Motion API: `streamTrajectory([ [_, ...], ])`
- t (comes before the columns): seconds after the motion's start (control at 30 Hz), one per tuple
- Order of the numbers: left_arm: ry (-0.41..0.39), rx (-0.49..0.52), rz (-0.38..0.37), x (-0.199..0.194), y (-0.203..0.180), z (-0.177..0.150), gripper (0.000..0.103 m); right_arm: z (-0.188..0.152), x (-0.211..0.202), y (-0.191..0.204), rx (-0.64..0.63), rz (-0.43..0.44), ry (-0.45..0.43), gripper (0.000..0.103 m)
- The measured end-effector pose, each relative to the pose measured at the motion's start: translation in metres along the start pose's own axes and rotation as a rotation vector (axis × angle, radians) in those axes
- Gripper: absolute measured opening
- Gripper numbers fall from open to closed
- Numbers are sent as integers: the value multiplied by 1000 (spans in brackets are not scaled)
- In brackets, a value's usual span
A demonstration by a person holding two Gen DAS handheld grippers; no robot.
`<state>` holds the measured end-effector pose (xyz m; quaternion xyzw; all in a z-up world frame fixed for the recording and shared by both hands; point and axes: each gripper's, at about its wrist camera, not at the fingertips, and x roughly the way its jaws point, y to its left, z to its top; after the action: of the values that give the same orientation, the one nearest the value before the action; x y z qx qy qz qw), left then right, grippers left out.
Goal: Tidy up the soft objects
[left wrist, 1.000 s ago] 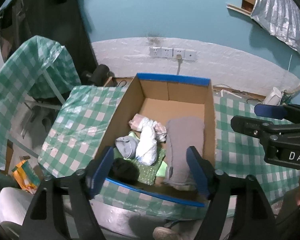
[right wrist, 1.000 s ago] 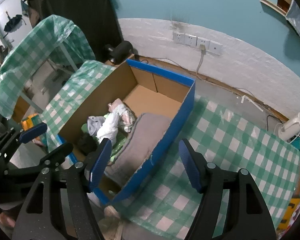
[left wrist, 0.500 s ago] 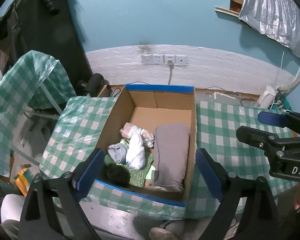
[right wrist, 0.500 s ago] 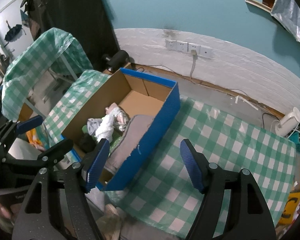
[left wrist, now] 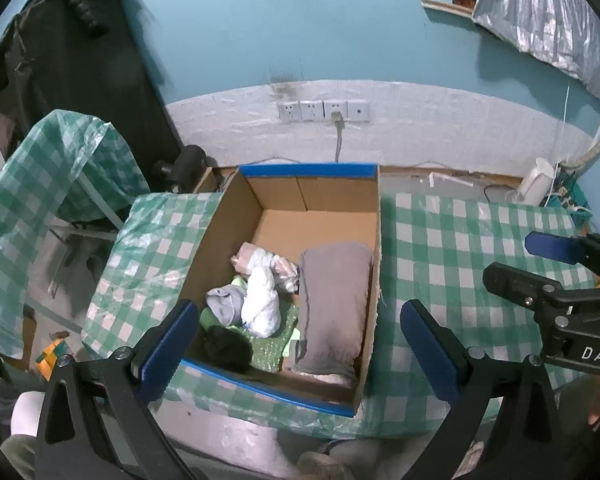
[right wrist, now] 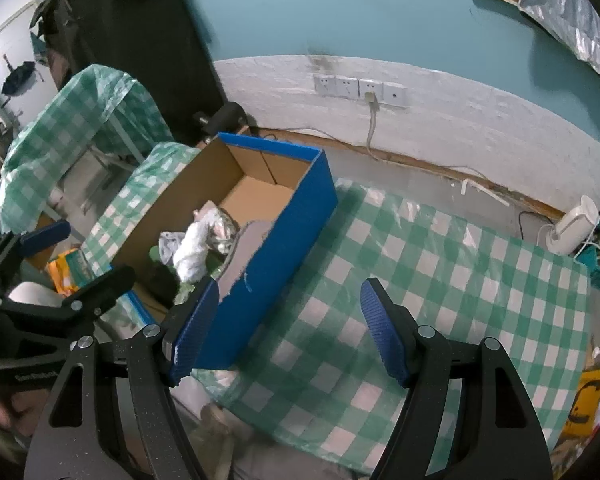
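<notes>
A: Both sets of jaws wide apart, nothing held: left gripper (left wrist: 300,344), right gripper (right wrist: 288,332). Soft items piled in the box (left wrist: 374,280), near half; grey towel (left wrist: 334,304) at 3 o'clock of the heap.

B: Risk?

A: Could snag the box wall on re-entry and tip it.

B: Writing?

A: Only "DAS" on the other gripper's body, cut off.

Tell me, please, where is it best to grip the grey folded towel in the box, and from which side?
Probably the near end of the grey towel, coming from above. It lies flat along the right wall of the box, so the sides are blocked; the near end looks bunched, giving the left gripper a fold to pinch.
</notes>
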<state>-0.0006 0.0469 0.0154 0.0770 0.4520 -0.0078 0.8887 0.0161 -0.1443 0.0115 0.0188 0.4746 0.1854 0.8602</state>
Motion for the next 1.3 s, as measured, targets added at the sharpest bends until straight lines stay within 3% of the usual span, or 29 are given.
streamTrajectory([
  [1.3, 18, 44, 8, 7, -17, -1, 101, -5, 1, -13, 17, 2, 10, 73],
])
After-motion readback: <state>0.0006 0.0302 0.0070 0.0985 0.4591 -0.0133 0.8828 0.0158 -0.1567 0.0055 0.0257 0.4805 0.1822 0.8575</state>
